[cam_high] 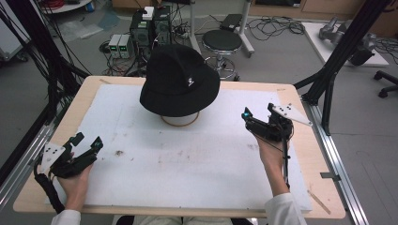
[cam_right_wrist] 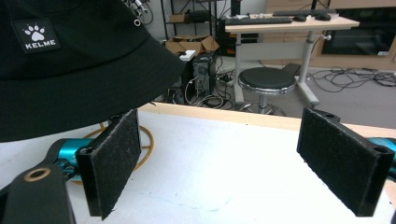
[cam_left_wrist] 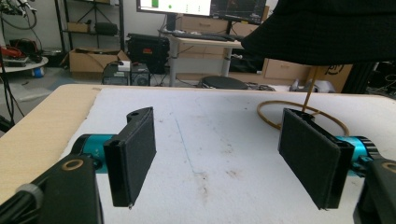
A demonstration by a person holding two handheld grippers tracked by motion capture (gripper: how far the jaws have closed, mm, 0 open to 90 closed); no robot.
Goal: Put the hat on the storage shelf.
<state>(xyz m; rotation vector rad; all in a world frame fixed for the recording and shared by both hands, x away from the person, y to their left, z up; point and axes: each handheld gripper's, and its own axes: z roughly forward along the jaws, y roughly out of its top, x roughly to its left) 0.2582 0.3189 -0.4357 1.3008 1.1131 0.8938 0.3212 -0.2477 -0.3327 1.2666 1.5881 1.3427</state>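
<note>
Black bucket hat [cam_high: 180,80] sits on a stand with a wooden ring base [cam_high: 180,121], mid-desk toward the far edge, on the white sheet [cam_high: 187,159]. Left gripper [cam_high: 87,142] near the front-left corner, jaws wide open, empty. Right gripper [cam_high: 258,115] toward the right edge, just beside the hat brim, jaws open, holding nothing.

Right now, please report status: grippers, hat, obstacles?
Left gripper open, right gripper open, both empty. Black hat on its stand, untouched. Nothing in between.
</note>
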